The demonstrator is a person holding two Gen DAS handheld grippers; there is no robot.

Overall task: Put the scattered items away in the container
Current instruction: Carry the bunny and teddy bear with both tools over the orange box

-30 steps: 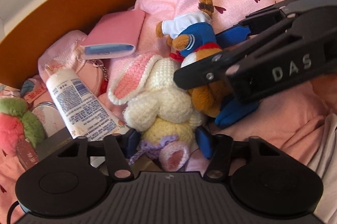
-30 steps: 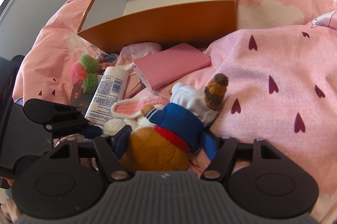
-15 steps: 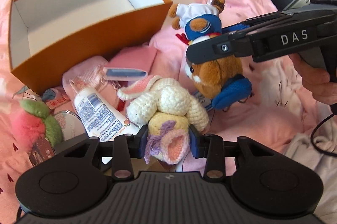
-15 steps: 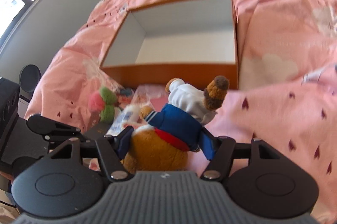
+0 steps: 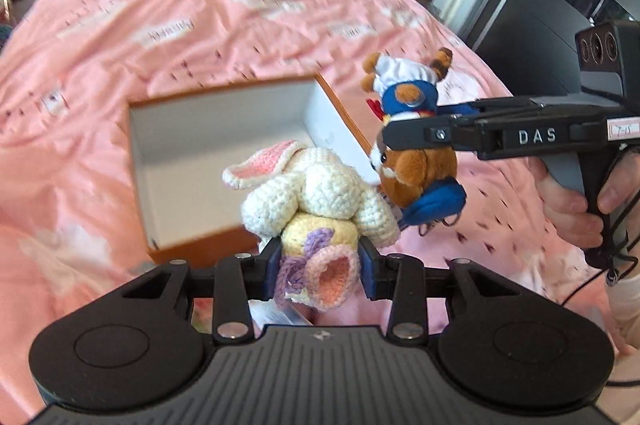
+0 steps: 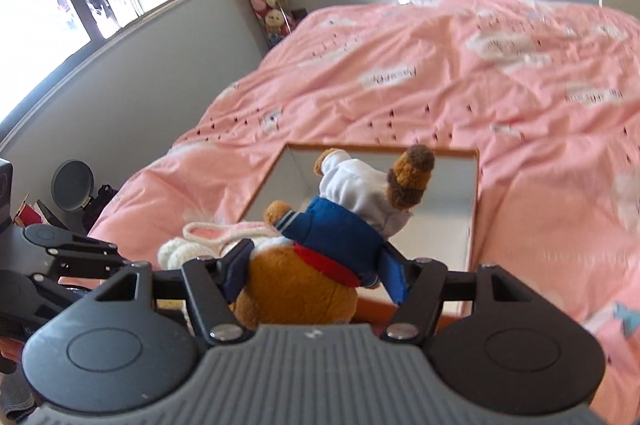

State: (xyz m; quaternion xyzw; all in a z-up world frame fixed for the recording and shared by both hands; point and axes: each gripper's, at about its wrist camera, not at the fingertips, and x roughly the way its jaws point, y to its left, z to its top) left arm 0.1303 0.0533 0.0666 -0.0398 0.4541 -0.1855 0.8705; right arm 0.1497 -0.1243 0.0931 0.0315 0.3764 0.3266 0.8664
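Left wrist view: left gripper (image 5: 320, 261) clamped on the crocheted rabbit (image 5: 316, 201), pads pressing its yellow-and-lilac lower body from both sides; the cream body and one pink-lined ear stick out forward past the fingertips, the other ear hangs toward the camera. The toy hangs clear of the pink bedspread (image 5: 120, 37), in front of the open orange box (image 5: 224, 169), whose white inside shows nothing in the part visible; held high presumably so it clears the near wall before release. To the right, a person's hand (image 5: 572, 201) holds the right gripper (image 5: 420, 169), closed on the plush bear (image 5: 416, 149), which hangs just beside the rabbit near the box's right wall. Right wrist view: right gripper (image 6: 316, 265) grasps the bear (image 6: 320, 257) at its brown head and blue collar, one blue pad on each side; the white-shirted body and ringed tail project forward over the box (image 6: 474, 209) opening. Rabbit (image 6: 208, 237) visible at left, near the bear; contact between the two toys cannot be told. Judgement: both toys carried together, so one trip serves two items.
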